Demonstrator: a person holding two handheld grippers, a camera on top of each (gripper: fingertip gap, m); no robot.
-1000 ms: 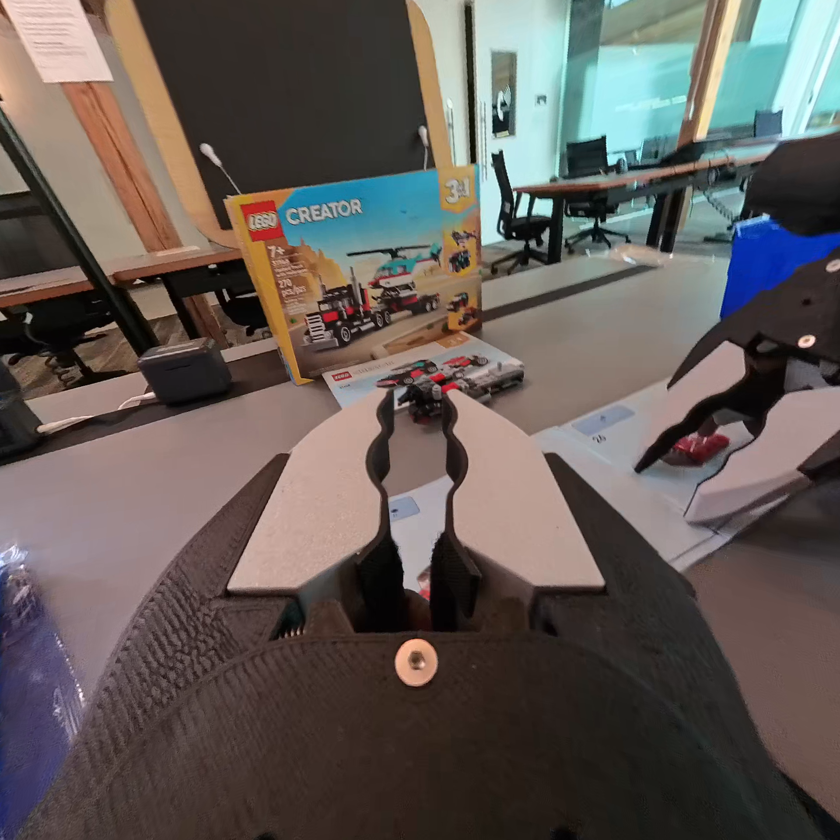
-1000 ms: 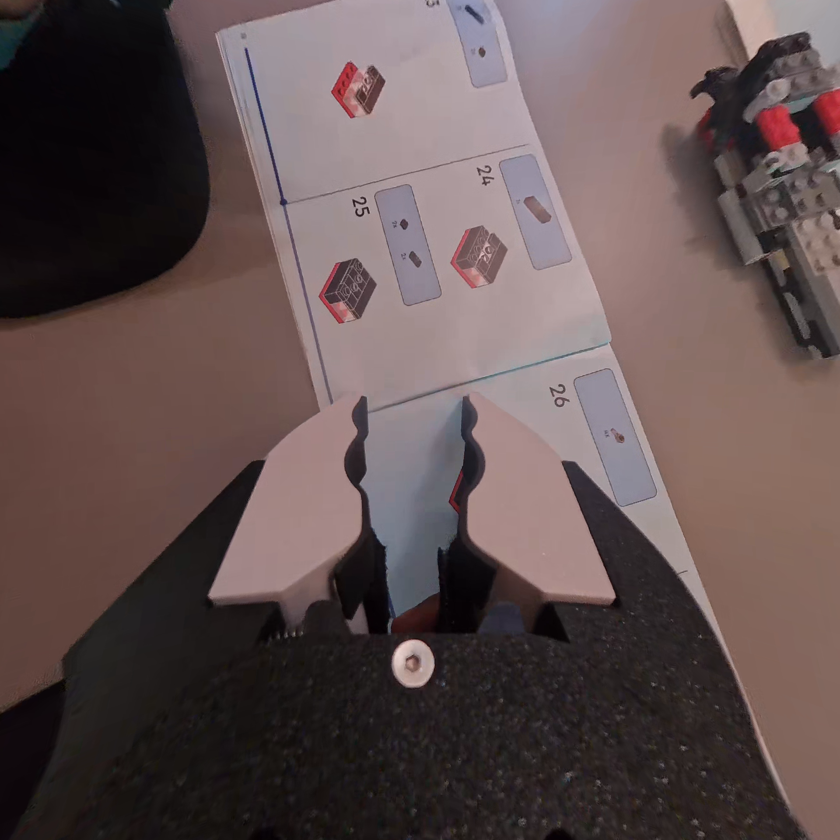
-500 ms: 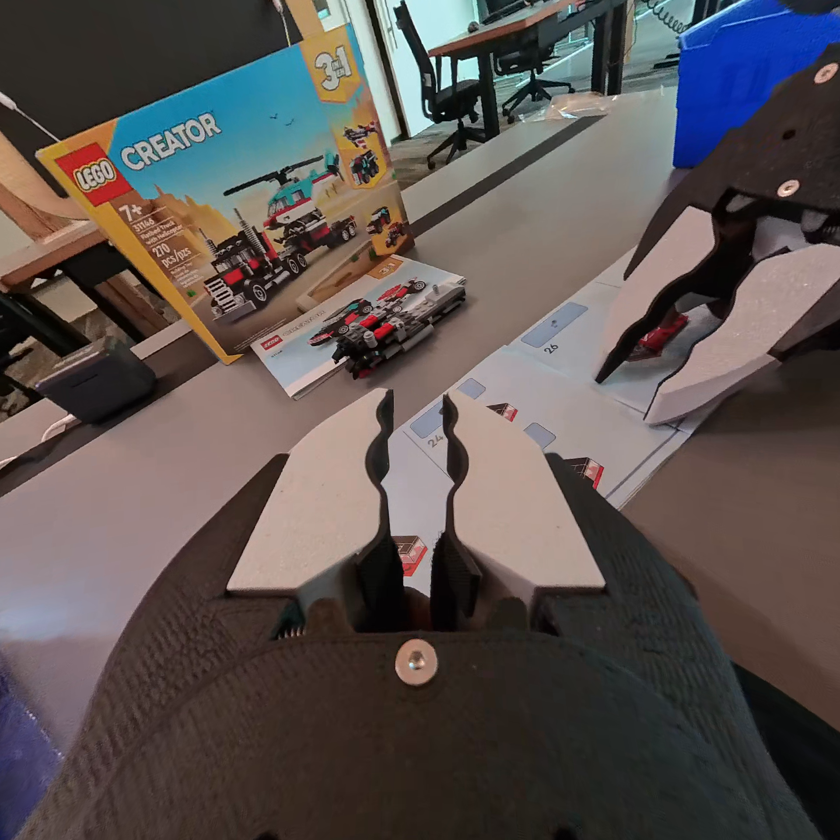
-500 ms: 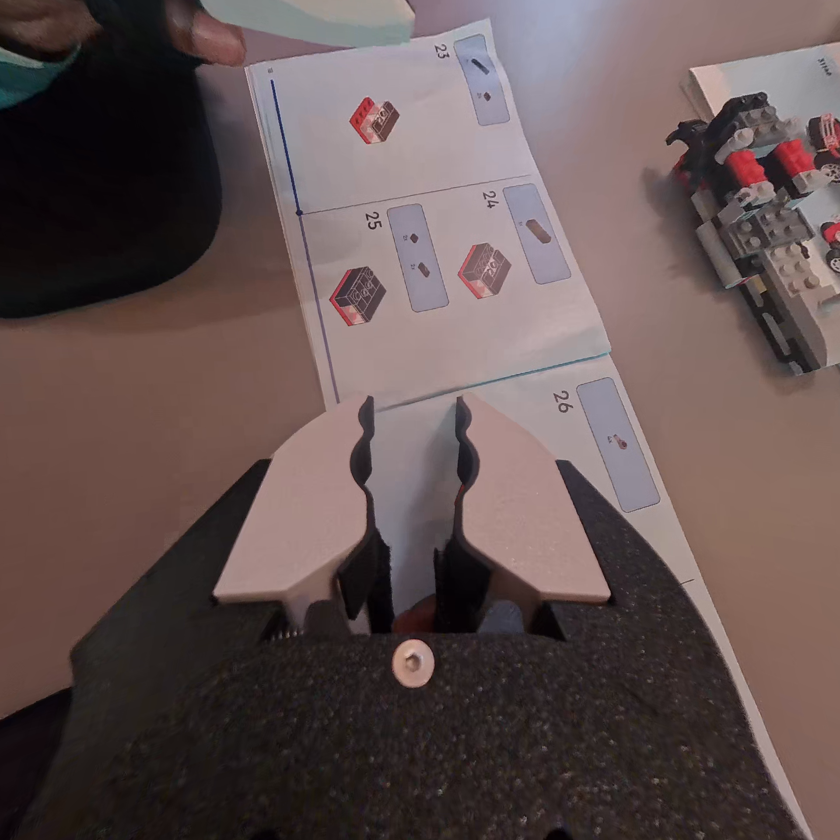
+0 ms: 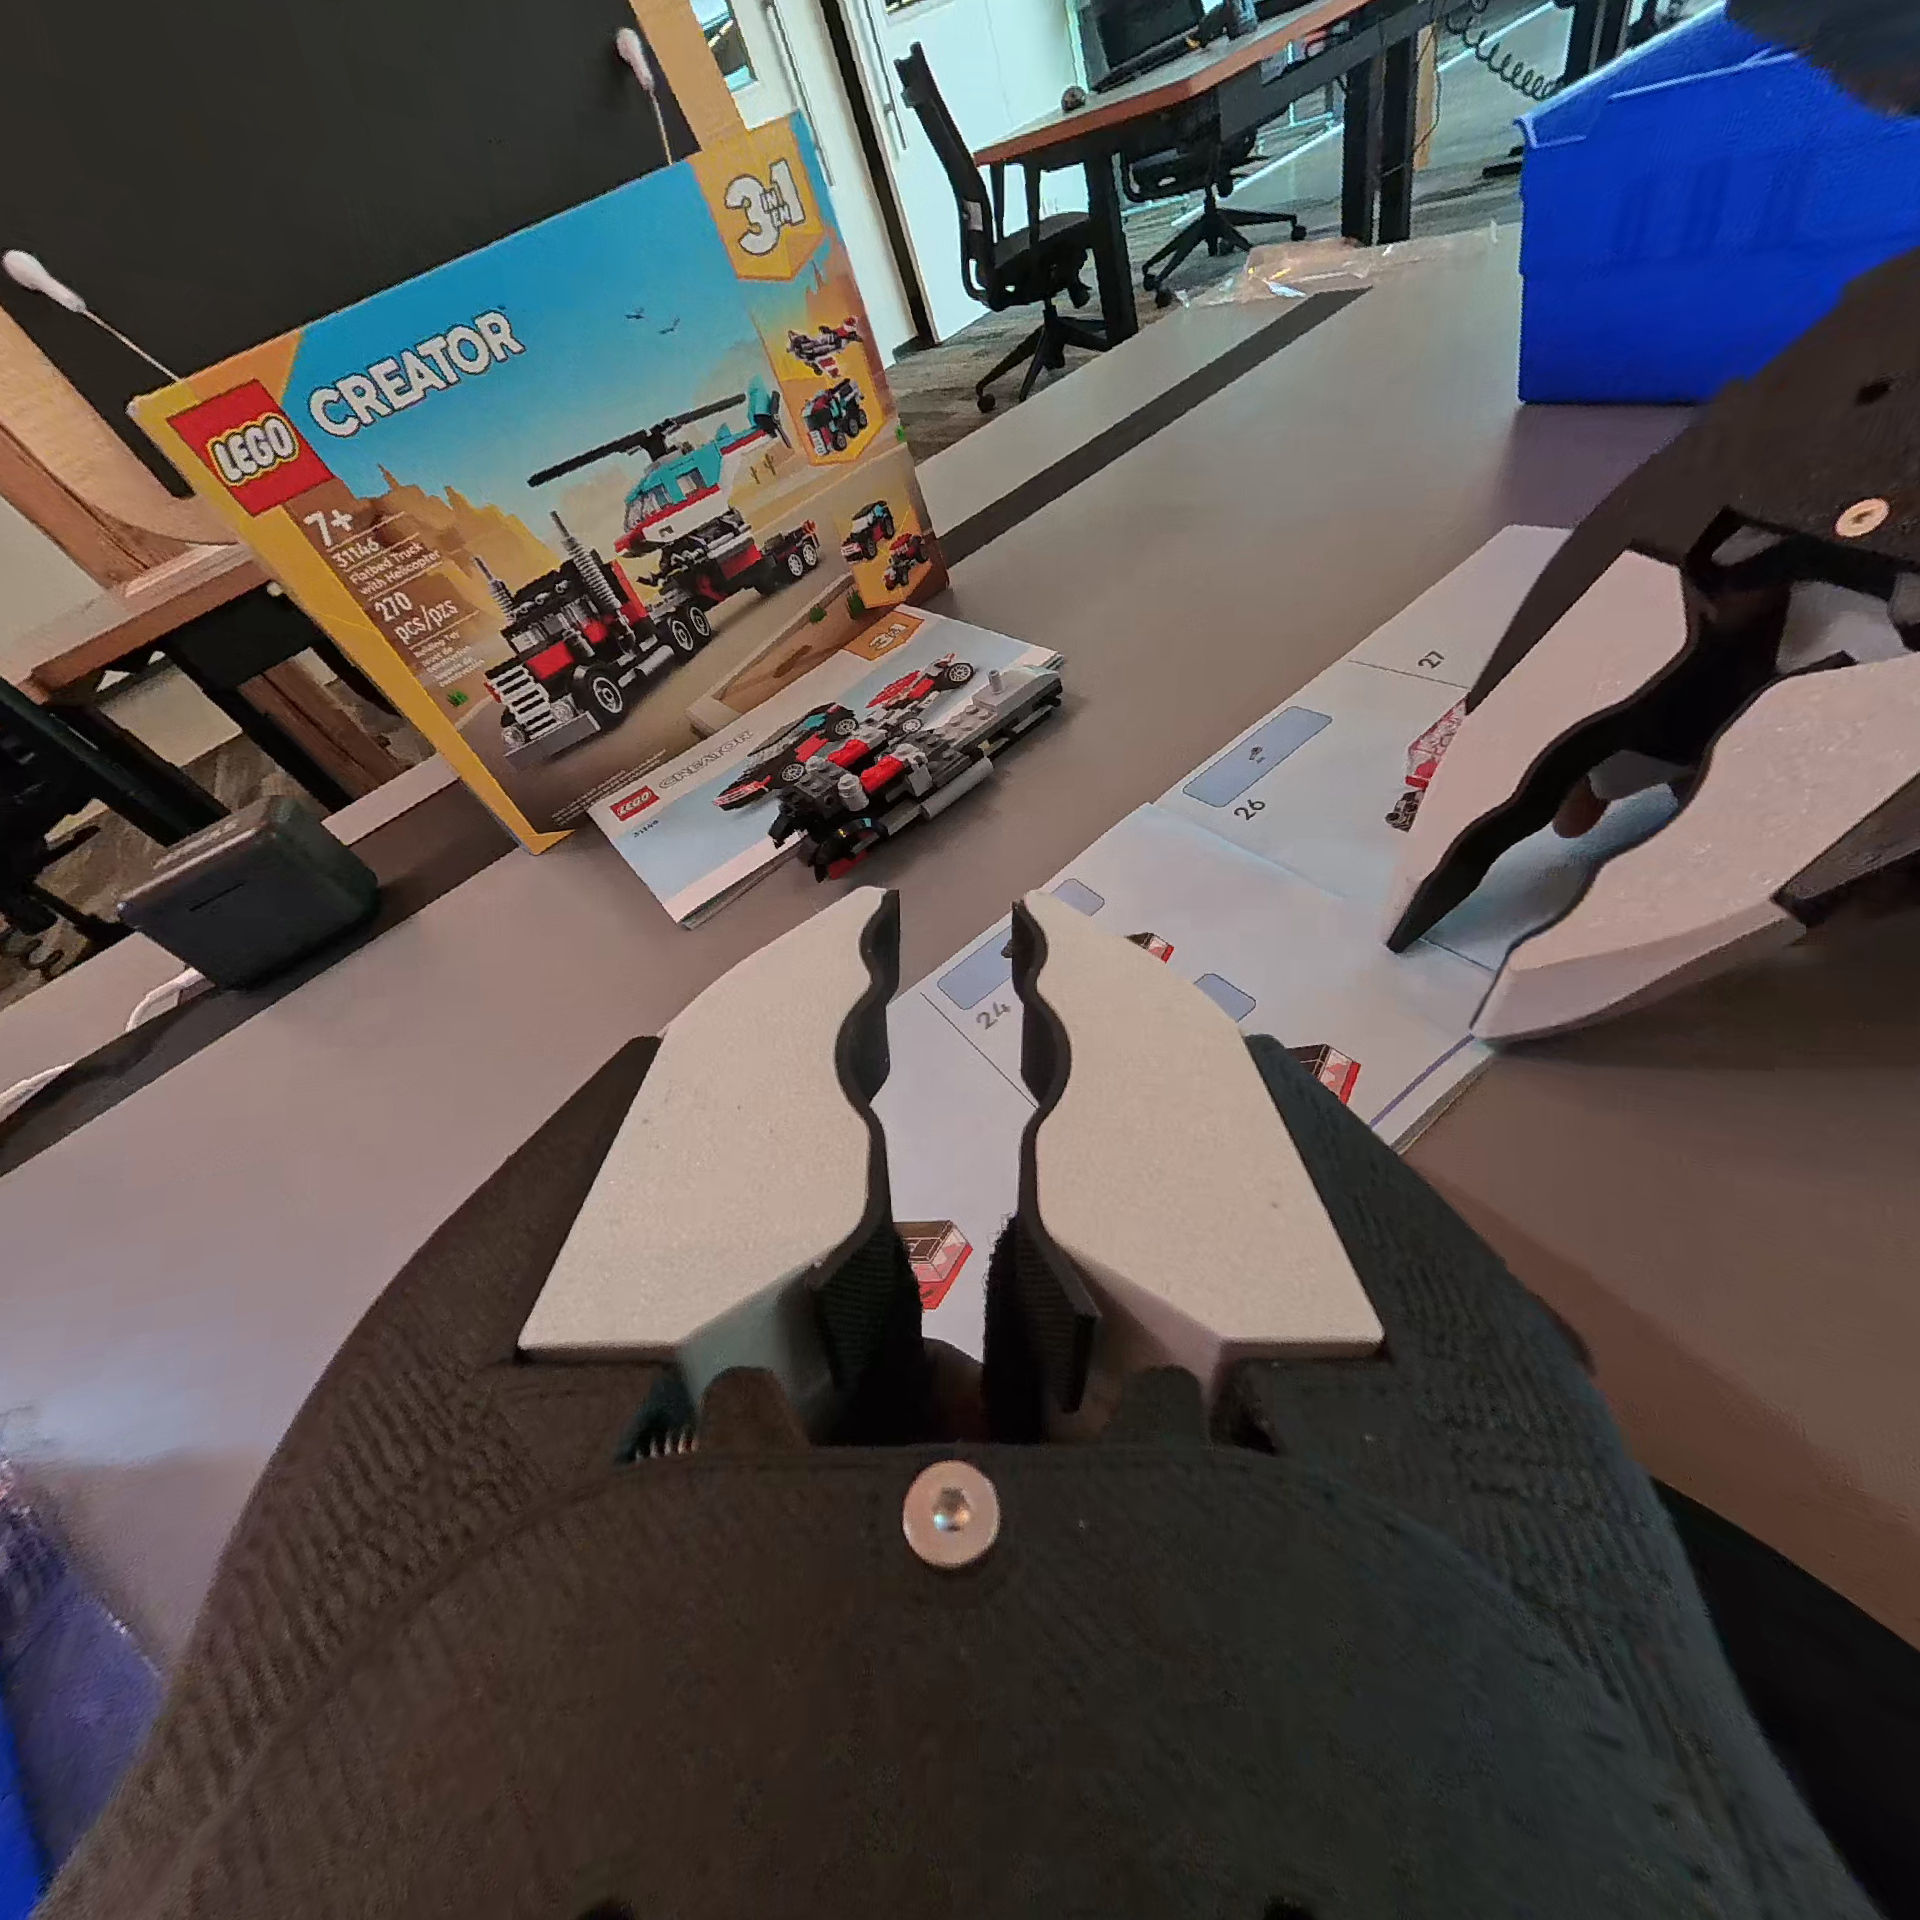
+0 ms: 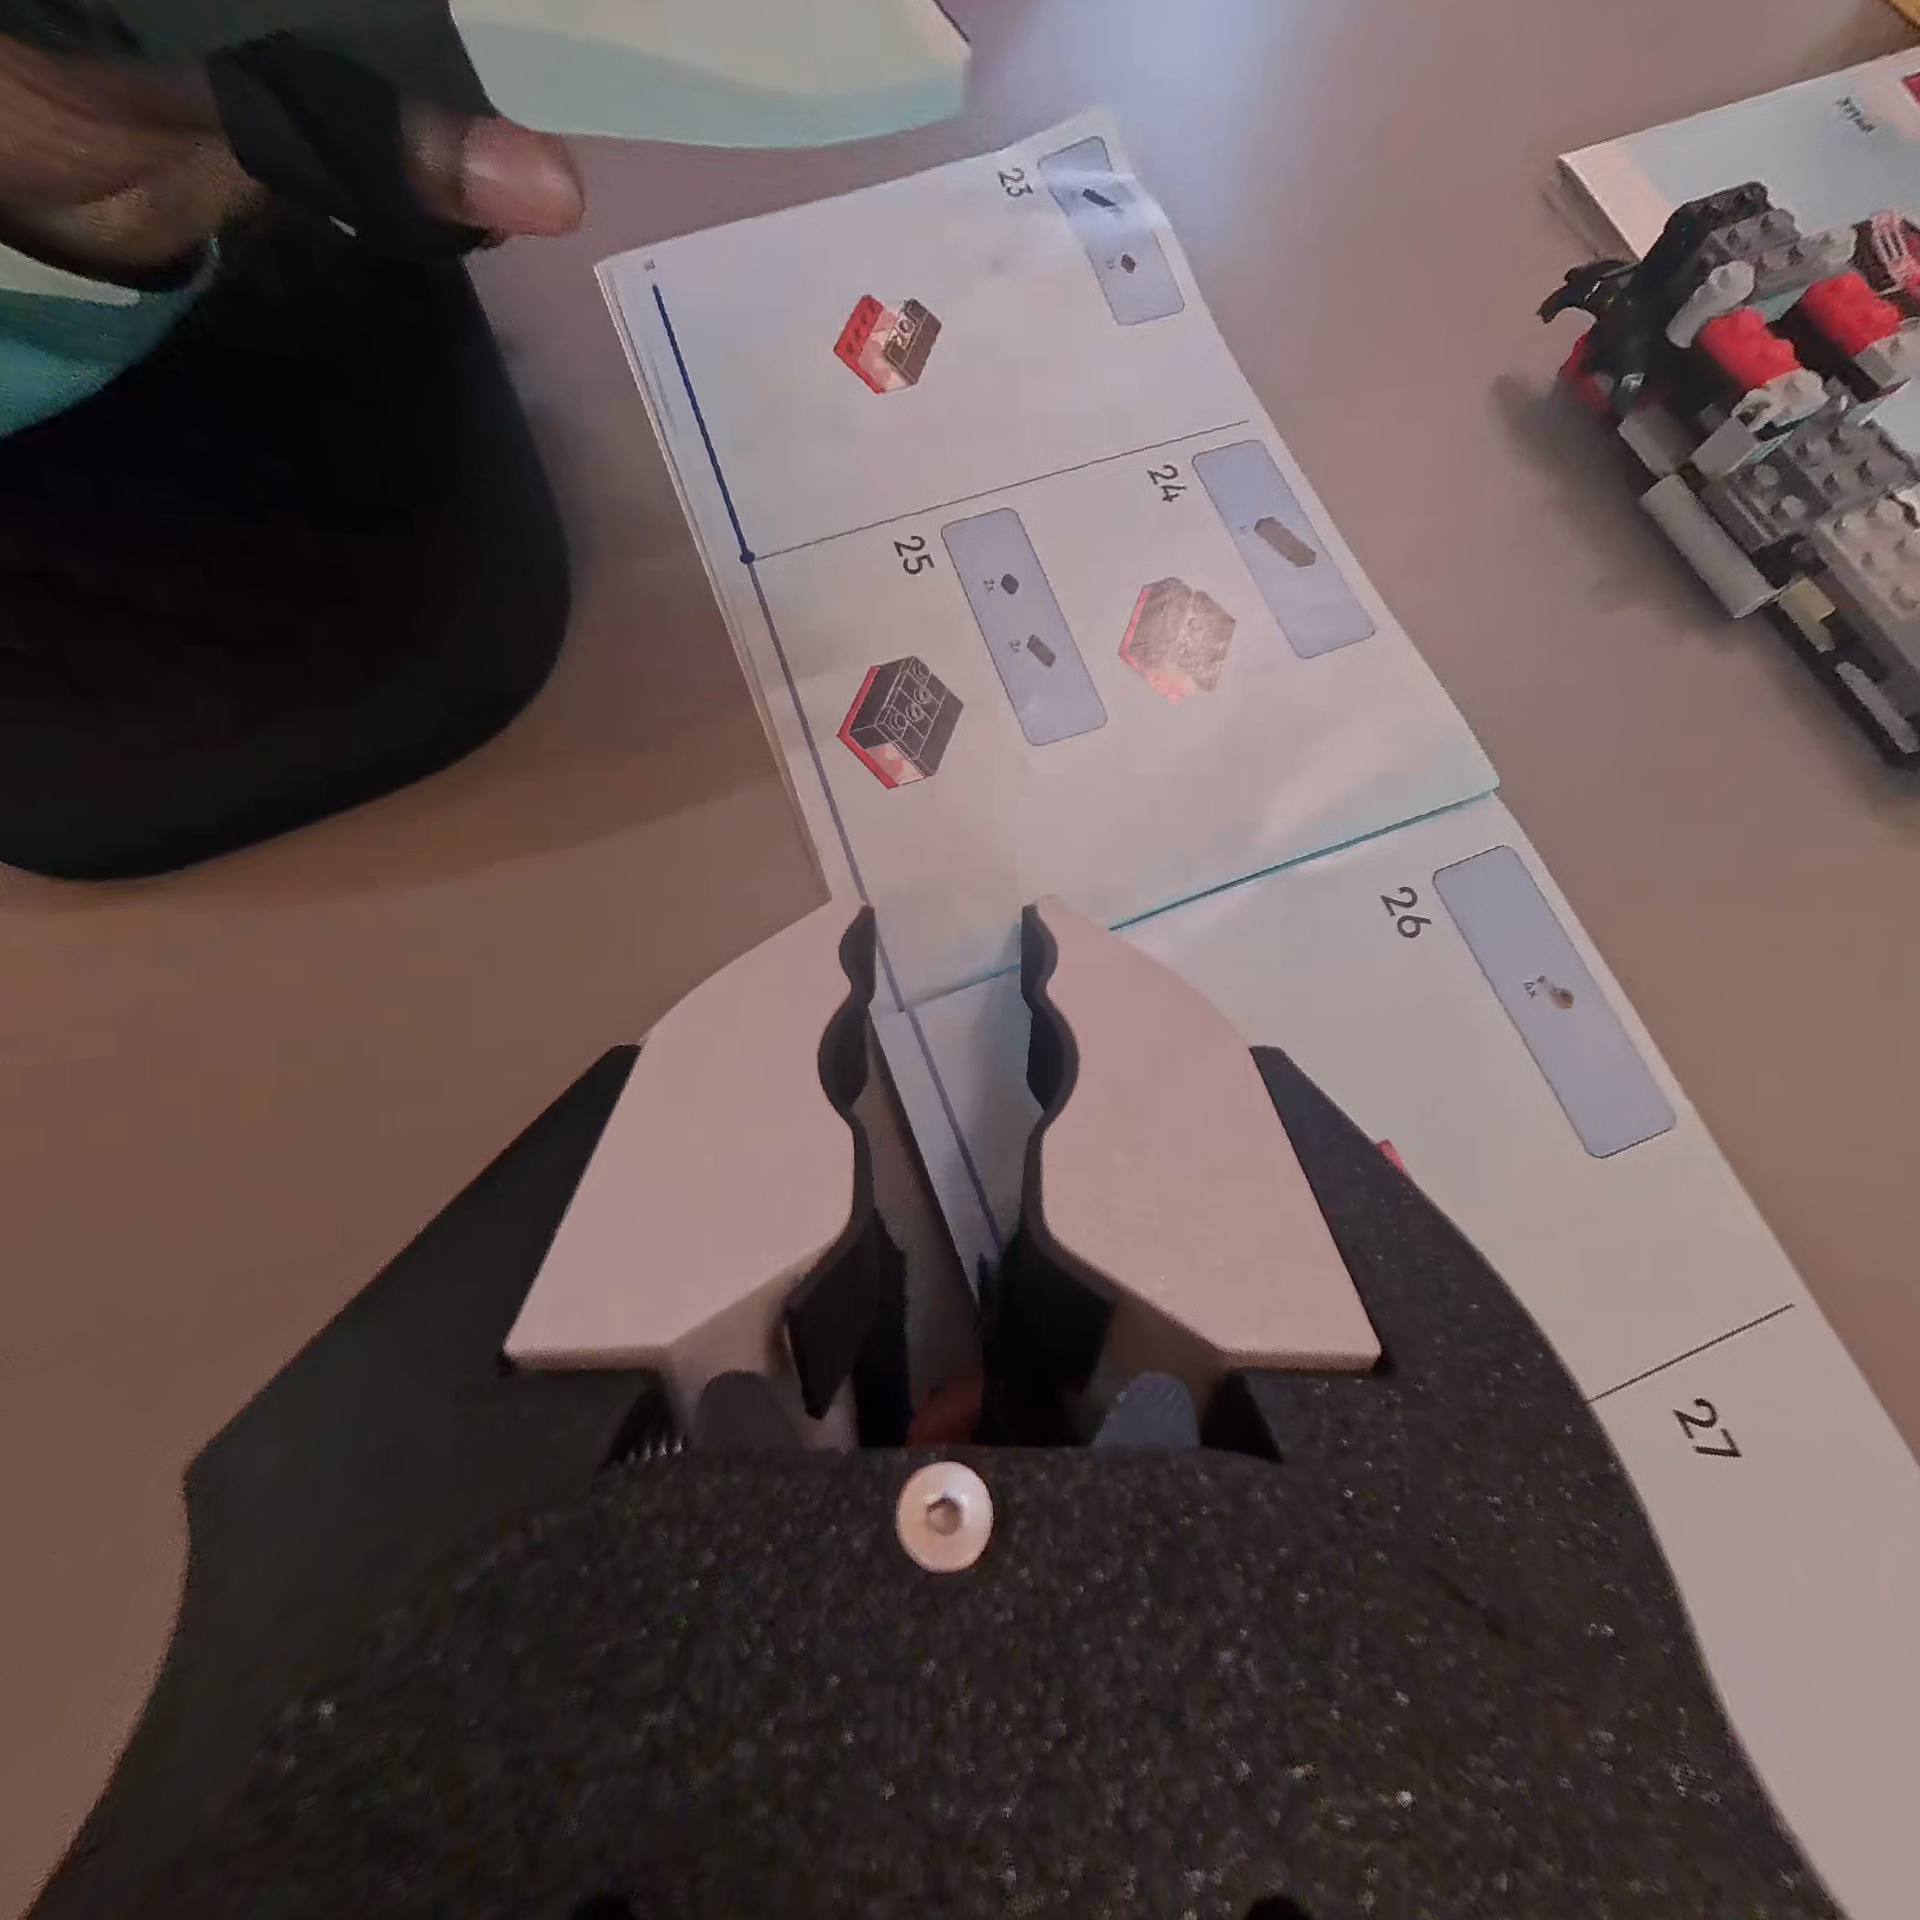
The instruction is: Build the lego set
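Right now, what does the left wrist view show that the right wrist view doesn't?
Only the left wrist view shows the set's box standing upright, a dark device beside it, a blue bin and the right gripper tipped onto the open instruction booklet. Only the right wrist view shows a person's hand. Both show the booklet and the partly built model lying on a second booklet.

Light: bright daylight from the windows (image 5: 1195, 62) at the back
Glare: pale sheen on the instruction booklet (image 6: 1122, 187) (upper page washed out)
Blur: hand (image 6: 312, 177) at top left smeared
Edges: wide-angle bending of the table (image 5: 312, 1143)
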